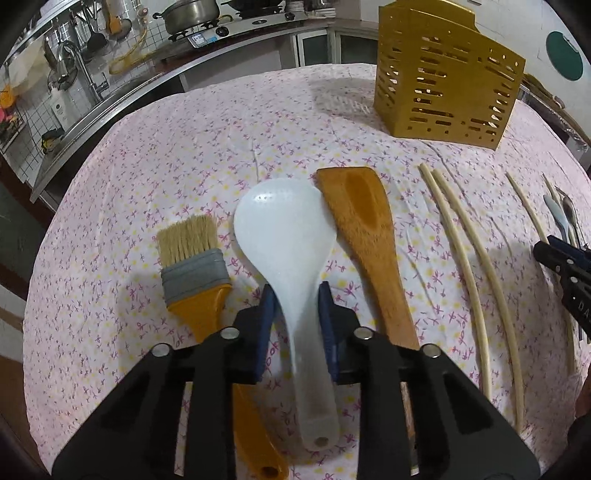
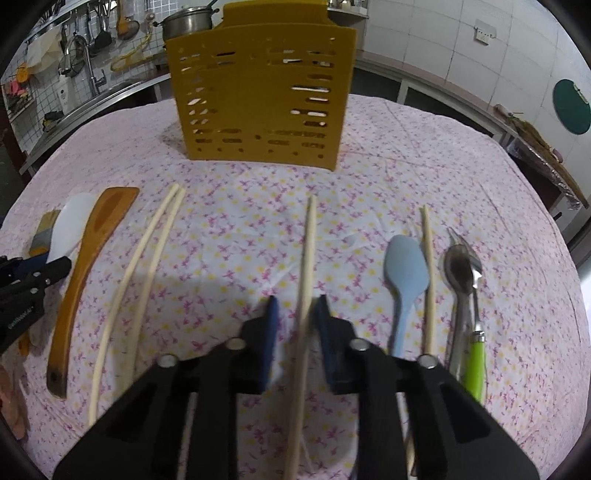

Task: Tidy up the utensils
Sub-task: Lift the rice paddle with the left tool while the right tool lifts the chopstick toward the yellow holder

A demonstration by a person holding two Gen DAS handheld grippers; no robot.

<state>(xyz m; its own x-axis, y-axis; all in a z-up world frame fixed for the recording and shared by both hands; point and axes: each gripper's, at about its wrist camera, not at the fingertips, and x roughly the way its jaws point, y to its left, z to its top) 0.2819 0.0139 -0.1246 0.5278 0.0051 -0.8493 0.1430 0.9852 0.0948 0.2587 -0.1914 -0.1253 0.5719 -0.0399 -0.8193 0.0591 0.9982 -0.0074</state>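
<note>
My left gripper (image 1: 295, 295) has its blue pads (image 1: 327, 314) against both sides of the neck of a white rice paddle (image 1: 284, 236), which lies on the flowered cloth. A pastry brush (image 1: 195, 266) lies to its left and a wooden spatula (image 1: 365, 236) to its right. My right gripper (image 2: 297, 314) straddles a single chopstick (image 2: 308, 258) with a gap on each side. A chopstick pair (image 2: 147, 254), a blue spatula (image 2: 406, 273), another chopstick (image 2: 428, 266), a metal spoon (image 2: 458, 273) and a green-handled fork (image 2: 474, 354) lie around it. The yellow utensil holder (image 2: 258, 99) stands behind.
The table (image 2: 424, 155) is round, covered in pink flowered cloth. A kitchen counter with a sink (image 1: 85, 107) and a stove with a pot (image 1: 192, 14) runs behind it. The left gripper also shows at the left edge of the right wrist view (image 2: 26, 280).
</note>
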